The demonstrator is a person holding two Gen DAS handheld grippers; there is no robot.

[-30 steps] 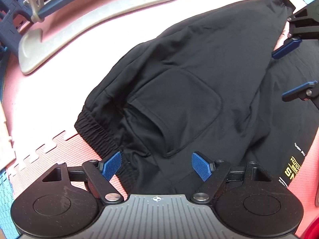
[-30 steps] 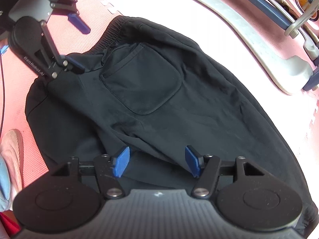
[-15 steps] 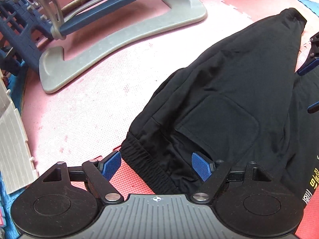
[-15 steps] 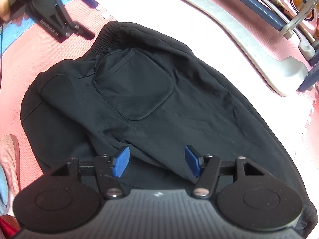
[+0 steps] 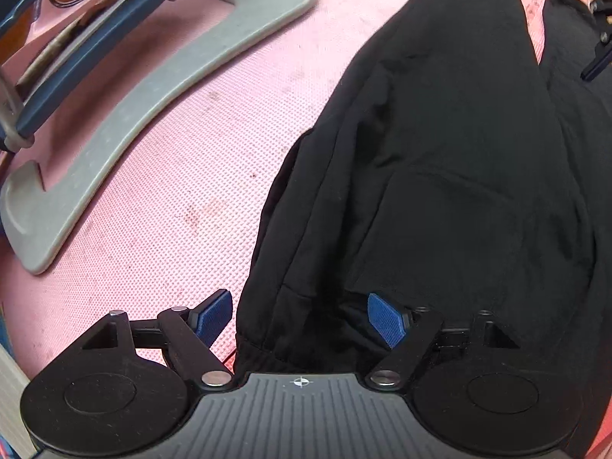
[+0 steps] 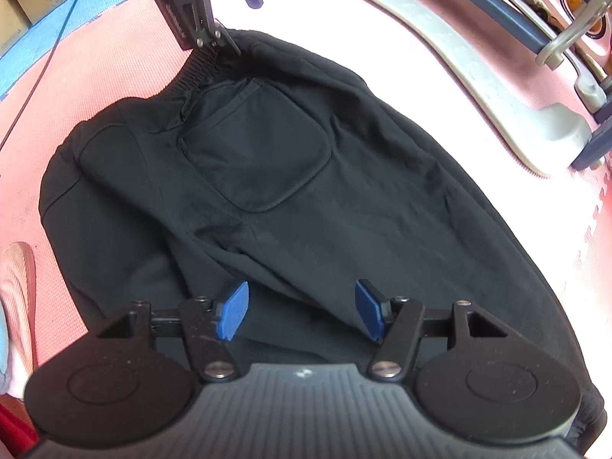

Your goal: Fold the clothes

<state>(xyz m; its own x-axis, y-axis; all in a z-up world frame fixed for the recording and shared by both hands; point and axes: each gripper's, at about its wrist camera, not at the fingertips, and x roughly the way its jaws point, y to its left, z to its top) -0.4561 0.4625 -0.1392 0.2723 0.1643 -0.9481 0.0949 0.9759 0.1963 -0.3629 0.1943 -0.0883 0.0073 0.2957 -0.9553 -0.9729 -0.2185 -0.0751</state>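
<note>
Left wrist view. Black trousers (image 5: pixel 440 160): spread flat on the pink foam mat (image 5: pixel 183 191), filling the right half of the view. Left gripper (image 5: pixel 300 319): jaws wide apart, astride the garment's near left edge by the waistband; blue left pad over bare mat, right pad over cloth; nothing gripped. Grey curved plastic base (image 5: pixel 126 107): lies on the mat at upper left, well apart from the trousers.

Right wrist view. Trousers (image 6: pixel 344 206): lie with the patch pocket (image 6: pixel 260 145) facing up and the ribbed waistband (image 6: pixel 195 65) at the far end. Right gripper (image 6: pixel 302 313): jaws parted, poised above a fold of the cloth, holding nothing. Left gripper (image 6: pixel 233 15): at the waistband's far end; contact cannot be told. Pink slipper (image 6: pixel 17 287): at the left edge, beside the garment.
</note>
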